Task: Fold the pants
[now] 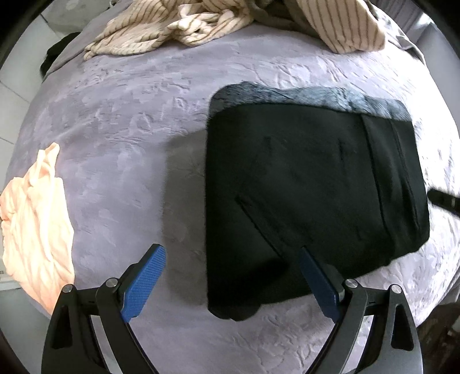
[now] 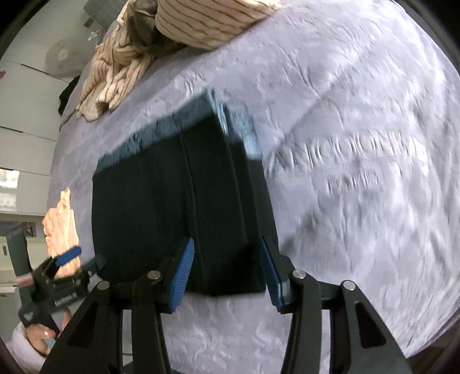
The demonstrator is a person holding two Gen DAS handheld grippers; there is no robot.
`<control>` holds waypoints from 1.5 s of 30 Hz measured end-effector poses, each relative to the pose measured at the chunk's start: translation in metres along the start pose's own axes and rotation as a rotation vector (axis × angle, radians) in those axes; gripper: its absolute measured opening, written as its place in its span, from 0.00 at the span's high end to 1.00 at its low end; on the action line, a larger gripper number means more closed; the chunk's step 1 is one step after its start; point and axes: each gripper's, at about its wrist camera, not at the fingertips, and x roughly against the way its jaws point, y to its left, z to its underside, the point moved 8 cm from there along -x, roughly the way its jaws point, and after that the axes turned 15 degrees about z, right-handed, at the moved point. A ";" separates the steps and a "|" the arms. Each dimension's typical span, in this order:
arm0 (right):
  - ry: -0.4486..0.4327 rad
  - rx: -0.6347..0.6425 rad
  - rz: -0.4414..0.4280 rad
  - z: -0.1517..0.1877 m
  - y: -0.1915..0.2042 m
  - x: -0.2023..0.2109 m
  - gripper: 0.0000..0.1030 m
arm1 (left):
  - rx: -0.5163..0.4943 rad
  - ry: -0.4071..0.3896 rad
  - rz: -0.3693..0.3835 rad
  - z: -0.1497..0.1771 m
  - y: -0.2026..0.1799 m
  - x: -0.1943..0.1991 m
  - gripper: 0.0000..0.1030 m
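Observation:
The black pants (image 1: 310, 184) lie folded into a compact rectangle on the lilac blanket (image 1: 120, 138), with a dark fuzzy layer showing along the far edge. My left gripper (image 1: 230, 256) is open and empty, hovering over the pants' near left corner. In the right wrist view the pants (image 2: 178, 201) lie just ahead, and my right gripper (image 2: 227, 250) is open and empty at their near right edge. The left gripper (image 2: 77, 259) shows there at the lower left, held by a hand.
A peach garment (image 1: 34, 221) lies crumpled at the bed's left edge, also in the right wrist view (image 2: 60, 227). A striped cream cloth pile (image 1: 201, 26) sits at the far end of the bed. The blanket's right part carries embossed lettering (image 2: 356, 161).

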 end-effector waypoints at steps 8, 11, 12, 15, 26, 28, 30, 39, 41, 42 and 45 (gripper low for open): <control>-0.048 0.002 -0.045 -0.079 0.017 -0.019 0.51 | 0.024 -0.028 -0.022 -0.012 0.019 0.004 0.09; -0.032 0.019 -0.047 -0.089 0.019 -0.031 0.75 | 0.039 -0.043 -0.025 -0.018 0.025 0.005 0.08; -0.035 0.035 -0.018 -0.089 0.019 -0.034 0.77 | 0.044 -0.047 -0.026 -0.020 0.027 0.005 0.08; -0.035 0.048 0.003 -0.087 0.016 -0.038 0.78 | 0.055 -0.045 -0.025 -0.020 0.029 0.003 0.08; -0.007 0.048 0.030 -0.058 -0.002 -0.027 0.80 | 0.022 -0.030 0.000 -0.017 0.016 0.001 0.09; -0.002 0.024 -0.003 -0.046 -0.007 -0.020 0.80 | 0.024 -0.029 0.003 -0.017 0.015 -0.001 0.09; 0.004 0.012 -0.010 -0.036 -0.012 -0.017 0.78 | 0.025 -0.028 0.005 -0.017 0.014 -0.001 0.08; 0.051 -0.025 -0.056 0.004 -0.020 -0.018 0.43 | 0.023 -0.031 0.020 -0.017 0.010 -0.002 0.00; 0.054 -0.025 -0.065 0.007 -0.019 -0.020 0.34 | 0.018 -0.026 0.020 -0.017 0.009 -0.003 0.00; 0.051 -0.023 -0.070 0.009 -0.020 -0.019 0.29 | 0.016 -0.024 0.020 -0.017 0.008 -0.004 0.00; 0.047 -0.014 -0.095 0.009 -0.019 -0.019 0.22 | 0.019 -0.017 0.027 -0.016 0.008 -0.007 0.00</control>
